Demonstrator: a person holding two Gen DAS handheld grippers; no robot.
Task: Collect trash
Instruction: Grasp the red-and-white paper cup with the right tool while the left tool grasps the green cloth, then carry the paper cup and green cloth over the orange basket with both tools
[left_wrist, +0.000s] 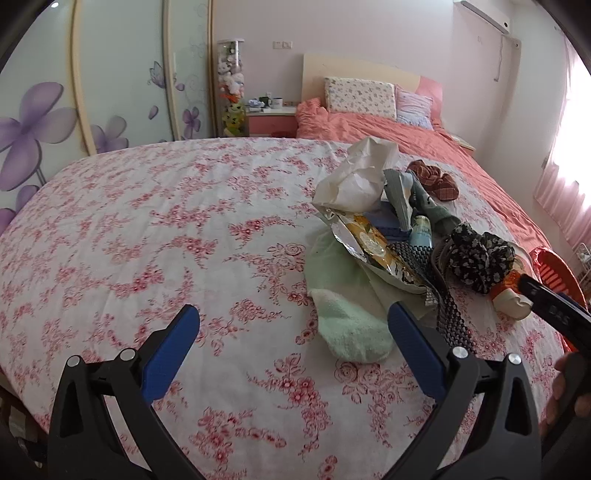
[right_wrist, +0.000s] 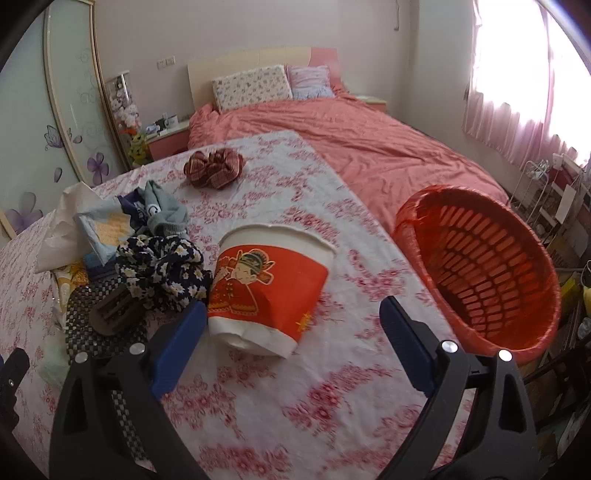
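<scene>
One white paper cup printed with a red cartoon figure (right_wrist: 269, 291) lies on its side on the flowered tabletop (right_wrist: 332, 398). One round red plastic basket with slotted walls (right_wrist: 476, 266) stands beside it. Two fabric scrunchies show: one dark with small white flowers (right_wrist: 162, 266), one brown checked (right_wrist: 214, 168). One crumpled white paper bag (left_wrist: 354, 177), one shiny foil snack wrapper with yellow print (left_wrist: 373, 251), one pale green fluffy sock (left_wrist: 351, 328), one small can with a light blue label (left_wrist: 421, 232) and one strip of black mesh matting (left_wrist: 452, 325) make up the pile. Two pillows (right_wrist: 255, 86) lean on the pink bed (right_wrist: 369, 147).

Clear cloth (left_wrist: 147, 229) left; clutter pile (left_wrist: 388, 236) right.
</scene>
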